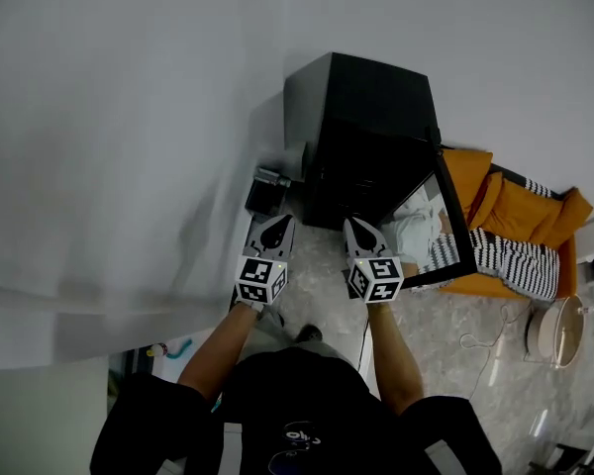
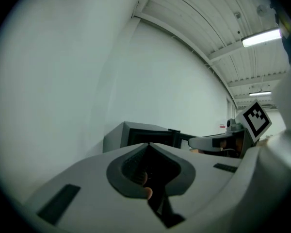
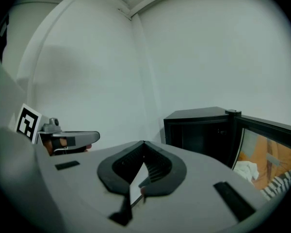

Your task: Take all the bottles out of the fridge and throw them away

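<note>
A: Head view: black fridge [image 1: 361, 117] on the floor [image 1: 426, 334], tucked into the corner of the white wall [image 1: 129, 117]. Its glass door [image 1: 444, 228] is swung open to the right.
B: Why open?
A: Access, I'd say. The open side faces the person.
B: Bottles?
A: None show in any view (the inside is just black). That fits bottles sitting back in the dark, or a fridge already cleared out. Can't pick.
B: Claws?
A: Left claw [image 1: 274, 228] and right claw [image 1: 361, 234] are side by side just in front of the fridge, both aimed at it, nearly level. Each is pressed together with nothing between the jaws. Both gripper views agree.
B: Why shut and empty?
A: My guess is a carry pose, with nothing here to pinch.
B: Bin?
A: There's a round white thing [image 1: 557, 330] on the floor, well apart to the right. Can't tell if it's a bin.
</note>
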`<state>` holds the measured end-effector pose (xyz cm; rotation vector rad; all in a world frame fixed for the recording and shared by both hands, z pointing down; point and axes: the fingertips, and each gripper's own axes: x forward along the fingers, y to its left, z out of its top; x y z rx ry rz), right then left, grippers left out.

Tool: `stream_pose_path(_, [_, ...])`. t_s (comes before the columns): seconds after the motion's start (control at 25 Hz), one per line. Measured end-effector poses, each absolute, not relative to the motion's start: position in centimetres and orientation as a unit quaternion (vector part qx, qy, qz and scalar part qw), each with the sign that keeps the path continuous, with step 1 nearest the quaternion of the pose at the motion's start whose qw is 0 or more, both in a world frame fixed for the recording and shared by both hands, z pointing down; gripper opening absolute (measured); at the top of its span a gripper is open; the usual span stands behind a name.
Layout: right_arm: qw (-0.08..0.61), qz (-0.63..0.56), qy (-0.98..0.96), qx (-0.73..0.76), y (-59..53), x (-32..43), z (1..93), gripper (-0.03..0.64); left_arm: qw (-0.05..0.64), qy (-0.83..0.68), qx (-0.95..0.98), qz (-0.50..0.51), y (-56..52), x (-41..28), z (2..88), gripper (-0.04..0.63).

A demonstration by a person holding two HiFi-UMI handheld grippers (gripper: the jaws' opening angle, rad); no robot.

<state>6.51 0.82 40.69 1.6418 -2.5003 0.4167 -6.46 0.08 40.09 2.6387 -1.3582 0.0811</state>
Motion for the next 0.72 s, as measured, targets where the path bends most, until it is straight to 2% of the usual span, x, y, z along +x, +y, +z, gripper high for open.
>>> stream_pose_path(0.32, [0.054,0.141,-0.819,0.553,8.0,11.1,41.4,0.008,0.082,-0.447,0.89,0.035,6.9,-1.7,40.5,0.006])
stream_pose_path(0.72, [0.046,0.145,-0.818,0.555,12.3,13.6,42.0,0.008,0.07,-0.441,0.893,0.048,10.8,0.7,40.7,0.006])
